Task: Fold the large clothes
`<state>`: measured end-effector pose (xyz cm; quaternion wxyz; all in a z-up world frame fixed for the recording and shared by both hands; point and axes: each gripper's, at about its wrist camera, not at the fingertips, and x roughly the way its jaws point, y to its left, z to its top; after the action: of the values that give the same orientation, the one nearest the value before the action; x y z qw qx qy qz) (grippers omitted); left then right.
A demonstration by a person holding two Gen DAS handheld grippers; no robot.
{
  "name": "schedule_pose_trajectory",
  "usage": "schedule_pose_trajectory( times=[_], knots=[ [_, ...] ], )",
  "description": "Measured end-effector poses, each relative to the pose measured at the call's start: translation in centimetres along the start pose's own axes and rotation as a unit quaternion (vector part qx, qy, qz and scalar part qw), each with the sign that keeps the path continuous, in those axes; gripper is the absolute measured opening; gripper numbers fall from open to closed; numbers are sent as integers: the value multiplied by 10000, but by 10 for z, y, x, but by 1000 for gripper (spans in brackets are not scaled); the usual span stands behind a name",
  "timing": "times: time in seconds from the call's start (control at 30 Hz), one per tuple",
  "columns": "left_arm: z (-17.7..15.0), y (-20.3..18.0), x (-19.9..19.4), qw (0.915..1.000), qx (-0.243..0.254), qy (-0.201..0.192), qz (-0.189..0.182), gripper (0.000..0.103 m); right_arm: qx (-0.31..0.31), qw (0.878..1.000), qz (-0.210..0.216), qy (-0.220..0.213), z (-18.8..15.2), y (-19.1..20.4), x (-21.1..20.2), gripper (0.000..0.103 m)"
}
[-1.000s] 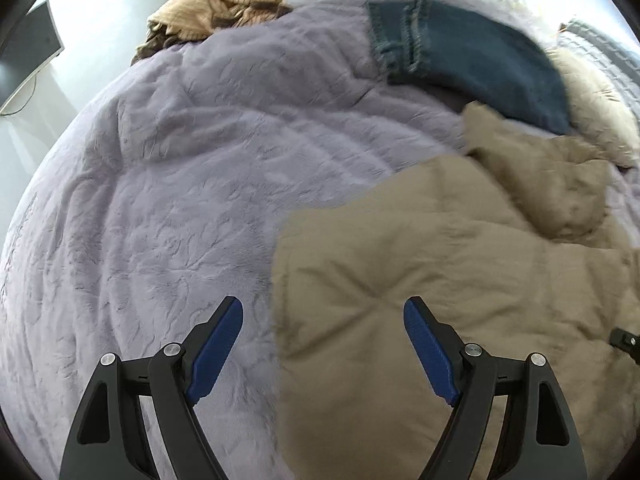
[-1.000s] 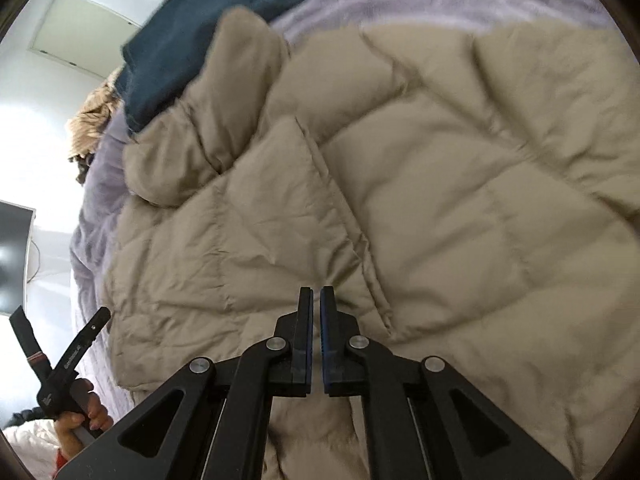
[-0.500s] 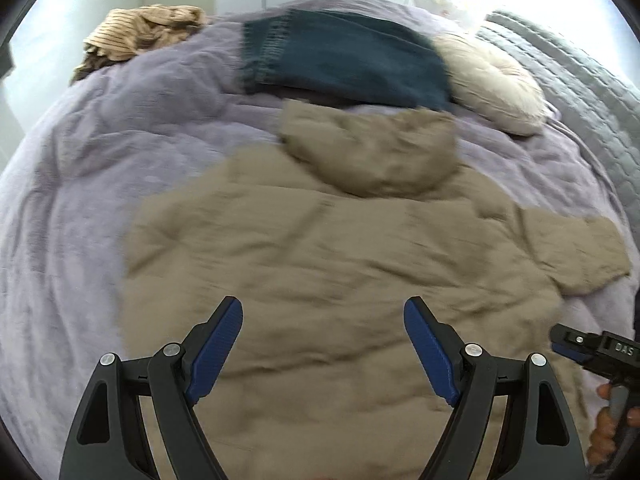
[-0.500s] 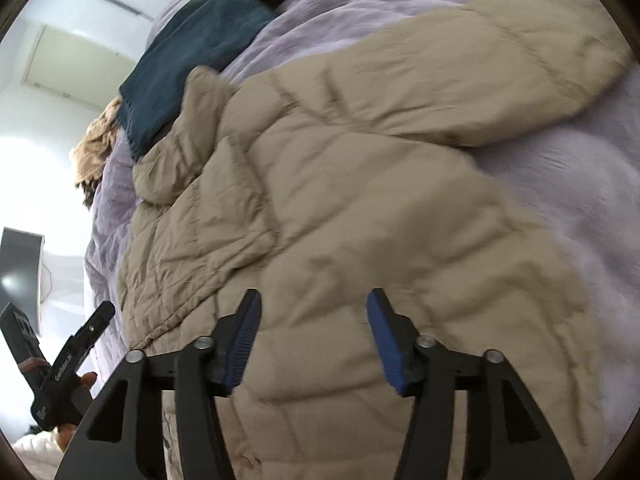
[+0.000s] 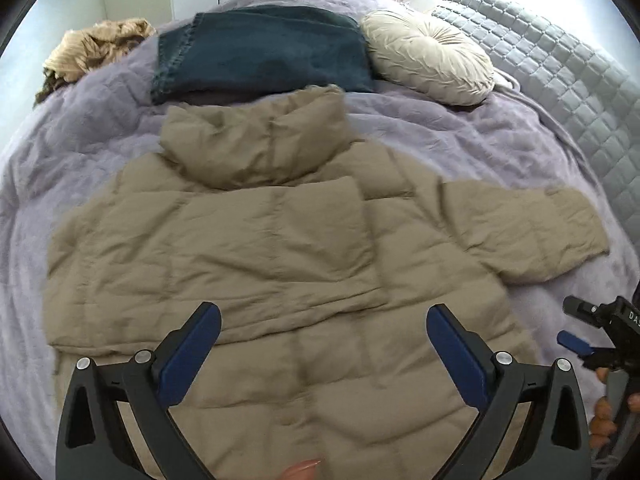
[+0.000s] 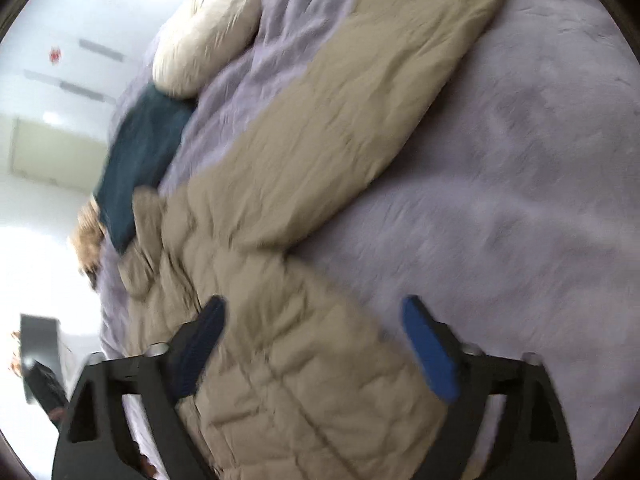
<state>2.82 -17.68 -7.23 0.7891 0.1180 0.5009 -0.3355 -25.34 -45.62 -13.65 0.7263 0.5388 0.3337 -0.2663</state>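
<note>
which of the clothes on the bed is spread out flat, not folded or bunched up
The tan puffer jacket, lying open across the purple blanket. The dark jeans behind it are folded, and the light brown garment at the far corner is a crumpled heap.

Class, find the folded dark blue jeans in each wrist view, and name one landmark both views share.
Left wrist: folded dark blue jeans at top centre, beyond the jacket's hood.
Right wrist: jeans at left, tilted, beside the hood.
Shared landmark: the round cream cushion next to the jeans.
</note>
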Motion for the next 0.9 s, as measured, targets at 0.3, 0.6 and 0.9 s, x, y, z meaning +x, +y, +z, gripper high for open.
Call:
schedule_pose_trajectory(
  times=[0.3,0.6,0.9],
  knots=[
    [0,-51,34,9969,255,559,485,103,644,9973,145,-309,67,-47,-3,103],
    [-6,-78,56,9920,393,904,791,103,1033,9903,911,-200,125,-59,23,103],
    [-9,-83,66,9916,305,1029,718,103,1234,9809,1376,-606,157,-62,20,103]
  ],
)
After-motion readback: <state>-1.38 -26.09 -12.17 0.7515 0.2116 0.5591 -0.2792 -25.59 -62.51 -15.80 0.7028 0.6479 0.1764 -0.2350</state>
